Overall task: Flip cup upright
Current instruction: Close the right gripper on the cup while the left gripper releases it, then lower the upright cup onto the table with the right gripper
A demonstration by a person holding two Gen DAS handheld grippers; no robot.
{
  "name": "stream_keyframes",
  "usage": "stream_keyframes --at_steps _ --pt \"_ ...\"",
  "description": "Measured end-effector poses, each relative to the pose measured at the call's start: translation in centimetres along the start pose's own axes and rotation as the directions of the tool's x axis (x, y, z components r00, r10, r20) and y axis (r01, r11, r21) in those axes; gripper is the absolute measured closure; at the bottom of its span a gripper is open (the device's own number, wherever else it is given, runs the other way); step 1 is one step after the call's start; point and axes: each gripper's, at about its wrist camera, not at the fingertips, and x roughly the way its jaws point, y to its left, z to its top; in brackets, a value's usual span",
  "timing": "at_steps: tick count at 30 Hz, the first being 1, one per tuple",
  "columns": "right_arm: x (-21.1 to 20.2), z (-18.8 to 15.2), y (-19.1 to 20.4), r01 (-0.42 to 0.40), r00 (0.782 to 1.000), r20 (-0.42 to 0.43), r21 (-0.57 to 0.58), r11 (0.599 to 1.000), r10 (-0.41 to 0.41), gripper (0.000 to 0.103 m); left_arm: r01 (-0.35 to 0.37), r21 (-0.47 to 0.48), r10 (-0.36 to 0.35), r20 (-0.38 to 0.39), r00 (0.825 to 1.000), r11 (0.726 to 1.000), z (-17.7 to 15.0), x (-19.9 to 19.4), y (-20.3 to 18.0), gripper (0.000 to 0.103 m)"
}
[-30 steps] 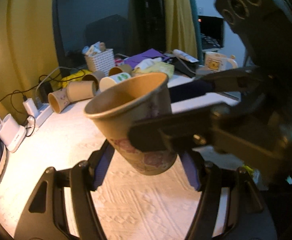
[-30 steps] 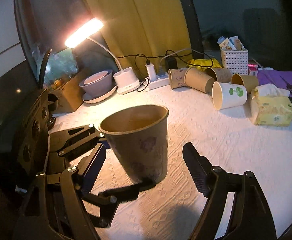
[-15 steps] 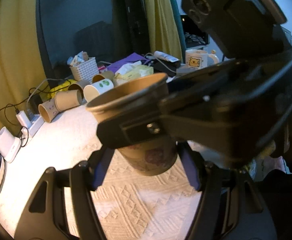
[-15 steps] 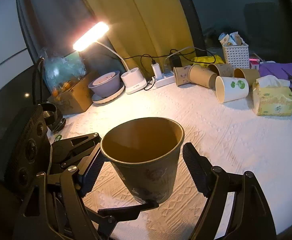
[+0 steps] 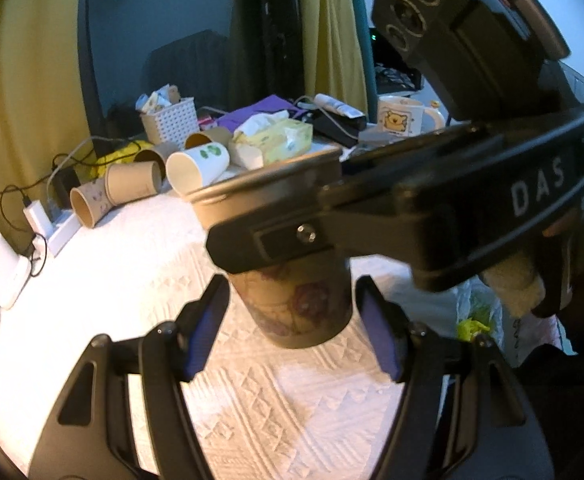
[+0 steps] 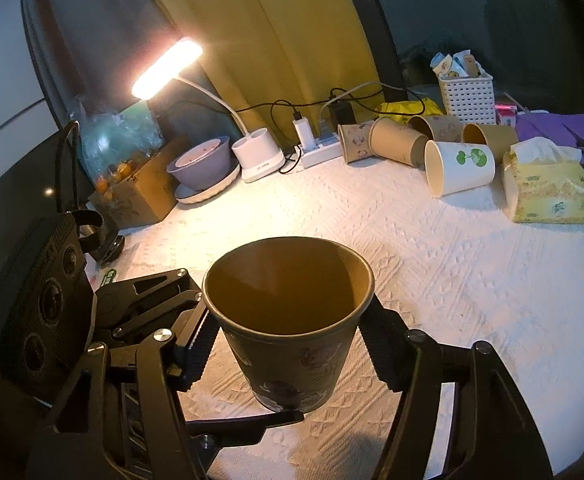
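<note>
Cup: brown paper cup (image 6: 288, 320) with a purple flower print, mouth up, near upright, held above the white cloth (image 6: 472, 280); whether its base touches the cloth I cannot tell.
Right gripper: (image 6: 288, 344) its two fingers press the cup's wall just under the rim, one on each side, clamping it; in the left wrist view one of its fingers (image 5: 276, 236) crosses the cup (image 5: 300, 304) in front.
Left gripper: (image 5: 296, 336) jaws spread, one blue pad (image 5: 206, 330) on each side of the cup's lower part, gaps visible on both sides, not touching it.
Spare cups: several paper cups (image 6: 396, 140) lie on their sides at the far edge of the cloth, among them a white cup (image 6: 460, 168) with a green print.
Tissue box: yellow (image 6: 548, 192), just beside the white cup.
Lamp: lit (image 6: 168, 68), its white base (image 6: 258, 158) beside a power strip (image 6: 320, 150).
Bowl: purple (image 6: 204, 162), on a plate, next to a cardboard box (image 6: 140, 196).
Basket: white (image 6: 468, 96), behind the cups.
Mug: white with a bear picture (image 5: 402, 120), far off in the left wrist view.
</note>
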Motion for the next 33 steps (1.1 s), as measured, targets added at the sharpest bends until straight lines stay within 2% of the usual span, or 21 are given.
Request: stream_keyframes --at_steps 2,4,11,17,24,33 --pt "0.3 0.1 -0.1 0.000 1.000 -0.002 0.002 1.000 0.000 0.034 0.004 -0.015 -0.004 -0.008 1.000 1.000 0.0 0.3 0.5 0.036" --pt "0.5 0.3 -0.3 0.007 1.000 0.001 0.002 1.000 -0.007 0.034 0.010 -0.033 -0.011 -0.016 1.000 0.999 -0.2 0.4 0.9 0.027" --pt "1.6 1.5 -0.9 0.056 0.998 0.012 0.001 0.998 -0.056 0.034 0.034 -0.089 -0.038 -0.037 0.999 0.995 -0.7 0.7 2.7 0.026" --pt "2.9 2.7 -1.3 0.094 0.995 0.030 -0.005 0.996 -0.094 0.034 0.013 -0.167 -0.024 -0.065 0.998 0.986 -1.3 0.8 5.2 0.026" --pt "5.5 3.5 -1.8 0.144 0.989 0.020 -0.007 0.990 -0.144 0.034 -0.093 -0.299 0.065 -0.102 0.993 0.950 -2.7 0.8 10.3 0.026" --pt "7.5 3.8 -2.1 0.192 0.981 0.026 -0.028 0.981 -0.191 0.034 -0.163 -0.406 0.134 -0.099 0.986 0.899 -3.5 0.7 14.5 0.026"
